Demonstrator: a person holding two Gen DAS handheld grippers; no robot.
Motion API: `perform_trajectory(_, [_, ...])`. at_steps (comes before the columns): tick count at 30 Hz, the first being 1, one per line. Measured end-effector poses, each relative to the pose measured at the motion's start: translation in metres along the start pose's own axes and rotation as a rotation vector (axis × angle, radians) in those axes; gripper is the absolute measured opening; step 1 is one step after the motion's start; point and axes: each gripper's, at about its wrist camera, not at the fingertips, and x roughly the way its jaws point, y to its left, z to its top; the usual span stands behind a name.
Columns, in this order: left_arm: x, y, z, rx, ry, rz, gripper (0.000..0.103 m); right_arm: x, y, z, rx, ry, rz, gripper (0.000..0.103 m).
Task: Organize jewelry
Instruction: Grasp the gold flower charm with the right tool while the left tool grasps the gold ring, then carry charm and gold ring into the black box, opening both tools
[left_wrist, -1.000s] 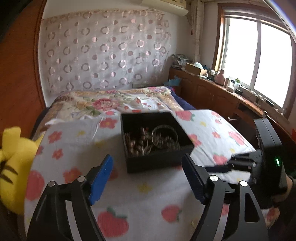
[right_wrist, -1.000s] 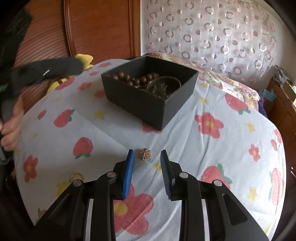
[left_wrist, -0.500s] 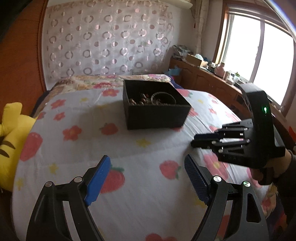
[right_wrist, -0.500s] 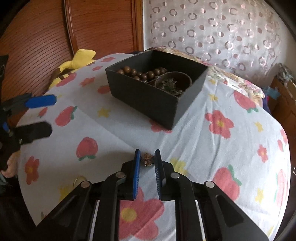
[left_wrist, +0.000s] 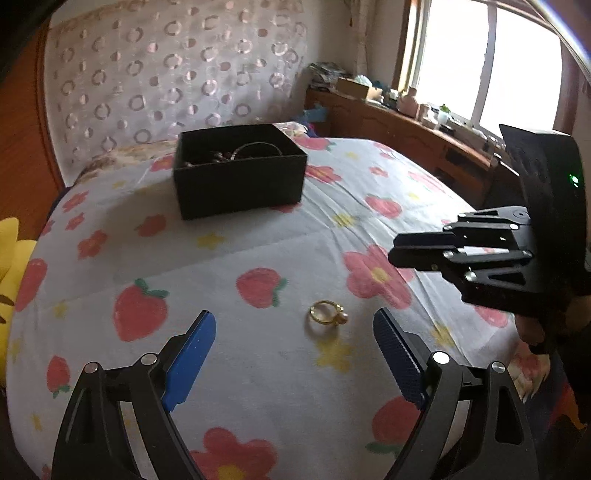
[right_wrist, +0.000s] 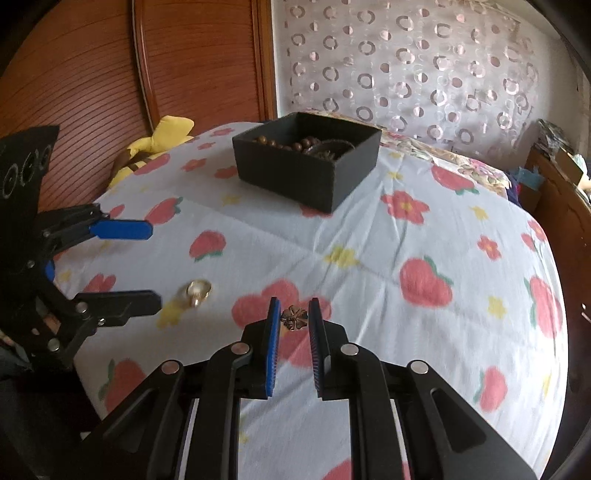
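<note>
A black open box (left_wrist: 239, 170) holding brown beads and a bangle stands on the flowered cloth; it also shows in the right wrist view (right_wrist: 308, 160). A gold ring with a pearl (left_wrist: 325, 313) lies on the cloth just ahead of my open left gripper (left_wrist: 293, 332), between its fingertips' line. It also shows in the right wrist view (right_wrist: 198, 290). My right gripper (right_wrist: 293, 317) is shut on a small bronze flower brooch (right_wrist: 293, 318) and holds it above the cloth. The right gripper appears at the right in the left wrist view (left_wrist: 413, 254).
A yellow plush toy (right_wrist: 155, 146) lies at the cloth's far left edge. A wooden headboard (right_wrist: 110, 74) and a curtain (right_wrist: 406, 66) stand behind. A wooden cabinet (left_wrist: 406, 140) with clutter runs under the window at right.
My right gripper closed on the flower brooch and lifted it off the cloth. My left gripper drew back from the box and down toward the gold ring.
</note>
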Motion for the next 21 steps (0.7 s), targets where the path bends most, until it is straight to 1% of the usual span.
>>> perform_trajectory(7, [0.007,-0.018,0.004,0.054,0.021,0.015,0.083,-0.005,-0.001,-0.013,0.041,-0.019,0.001,0.017])
perform_trajectory(10, [0.013,-0.022,0.006,0.07,0.039,0.02,0.07,-0.004,-0.002,-0.015,0.046,-0.02,-0.006,0.017])
perform_trajectory(12, [0.018,-0.021,0.006,0.068,0.057,0.016,0.059,-0.003,-0.004,-0.016,0.058,-0.021,-0.001,0.017])
perform_trajectory(13, [0.021,-0.02,0.006,0.064,0.069,0.013,0.056,-0.003,-0.005,-0.016,0.061,-0.022,0.001,0.017])
perform_trajectory(14, [0.023,-0.02,0.006,0.062,0.075,0.009,0.05,-0.003,-0.006,-0.016,0.065,-0.026,0.002,0.017])
perform_trajectory(17, [0.026,-0.022,0.005,0.07,0.076,0.004,0.043,-0.003,-0.006,-0.016,0.071,-0.03,0.005,0.017])
perform_trajectory(18, [0.026,-0.023,0.006,0.072,0.074,0.006,0.034,-0.003,-0.006,-0.016,0.071,-0.031,0.006,0.017])
perform_trajectory(19, [0.026,-0.023,0.006,0.073,0.074,0.008,0.027,-0.003,-0.006,-0.016,0.071,-0.031,0.005,0.017])
perform_trajectory(20, [0.026,-0.023,0.006,0.074,0.074,0.002,0.023,-0.003,-0.006,-0.016,0.071,-0.031,0.005,0.017])
perform_trajectory(21, [0.025,-0.023,0.006,0.075,0.072,-0.009,0.023,-0.003,-0.006,-0.016,0.071,-0.03,0.005,0.017])
